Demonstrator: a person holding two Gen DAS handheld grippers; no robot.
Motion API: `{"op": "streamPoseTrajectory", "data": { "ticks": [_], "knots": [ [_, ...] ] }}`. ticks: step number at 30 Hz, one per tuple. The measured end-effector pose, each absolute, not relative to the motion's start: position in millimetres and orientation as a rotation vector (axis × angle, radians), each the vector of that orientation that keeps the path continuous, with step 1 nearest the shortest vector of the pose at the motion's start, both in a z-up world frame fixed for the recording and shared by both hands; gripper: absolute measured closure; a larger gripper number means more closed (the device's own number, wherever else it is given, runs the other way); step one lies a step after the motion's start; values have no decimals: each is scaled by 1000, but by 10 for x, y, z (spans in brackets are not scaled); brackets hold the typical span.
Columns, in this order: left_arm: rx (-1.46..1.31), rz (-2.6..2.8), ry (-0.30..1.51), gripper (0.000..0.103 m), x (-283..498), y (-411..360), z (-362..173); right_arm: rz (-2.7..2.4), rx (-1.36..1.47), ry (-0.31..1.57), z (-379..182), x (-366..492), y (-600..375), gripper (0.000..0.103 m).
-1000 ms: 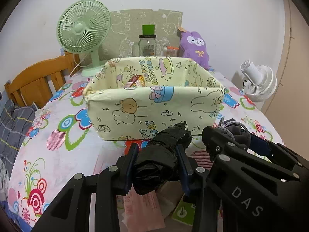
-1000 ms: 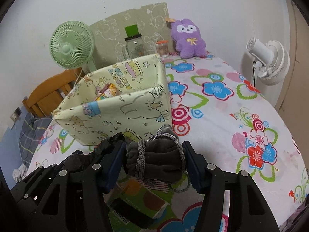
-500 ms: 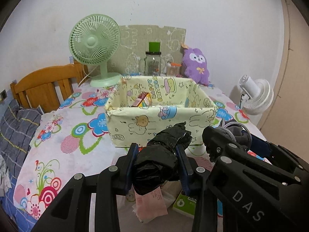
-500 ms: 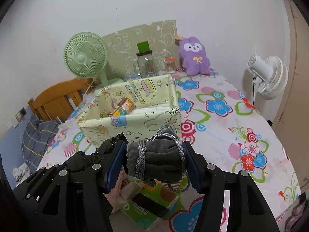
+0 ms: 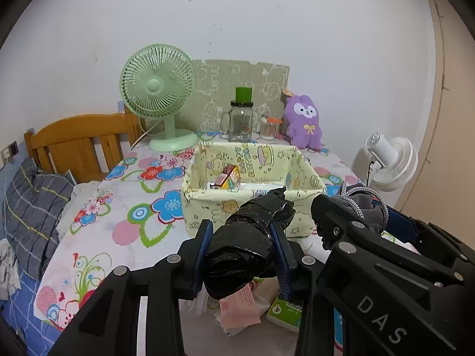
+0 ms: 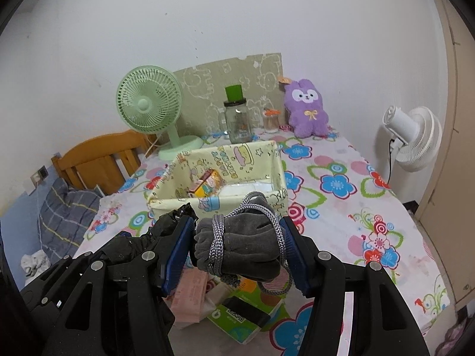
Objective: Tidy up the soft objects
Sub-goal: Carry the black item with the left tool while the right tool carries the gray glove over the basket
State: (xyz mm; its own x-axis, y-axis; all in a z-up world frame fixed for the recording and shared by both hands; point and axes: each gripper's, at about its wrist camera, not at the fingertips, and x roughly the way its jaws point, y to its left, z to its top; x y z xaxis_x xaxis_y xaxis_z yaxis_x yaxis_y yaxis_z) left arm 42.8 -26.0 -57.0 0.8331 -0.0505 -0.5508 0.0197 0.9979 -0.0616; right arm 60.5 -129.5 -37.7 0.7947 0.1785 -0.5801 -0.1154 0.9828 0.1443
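Nearest the left wrist camera, the left gripper [image 5: 242, 247] is clamped on a crumpled black plastic bag bundle [image 5: 243, 252], its blue pads pressing both sides, the bundle held above the desk [image 5: 124, 207]. Just to its right, the right gripper [image 6: 237, 244] is clamped on a rolled grey fabric bundle [image 6: 240, 246] bound by a grey braided cord [image 6: 216, 243], also held in the air; in the left wrist view this gripper's black body marked "DAS" fills the lower right.

Below the two grippers, on the flowered tablecloth, lie a pink tissue pack [image 6: 190, 293] and a green tissue pack [image 6: 243, 317], side by side at the desk's near edge.

Beyond them, in the middle of the desk, stands the yellow cartoon-print fabric storage box [image 5: 207, 207], open at the top. Inside it rests a small colourful carton [image 6: 204, 184], tilted against the left side, with something white on the box floor.

Further back sit a green desk fan [image 5: 158, 95], a glass jar with a green lid [image 5: 242, 115], a small container with an orange lid [image 5: 268, 126] and a purple plush toy [image 5: 304, 121], all near a patterned board [image 5: 225, 77] leaning on the wall. To the right, off the desk, stands a white fan [image 5: 389, 163]; to the left, a wooden headboard [image 5: 77, 139] and a plaid pillow [image 5: 32, 207].
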Motion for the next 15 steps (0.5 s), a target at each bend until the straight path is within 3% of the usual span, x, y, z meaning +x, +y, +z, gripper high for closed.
{"op": "streamPoseTrajectory", "data": {
  "ticks": [15],
  "knots": [
    [-60,-35,524,64,385,-213,-263,168,91,573,-41,564,-1254,40]
  ]
}}
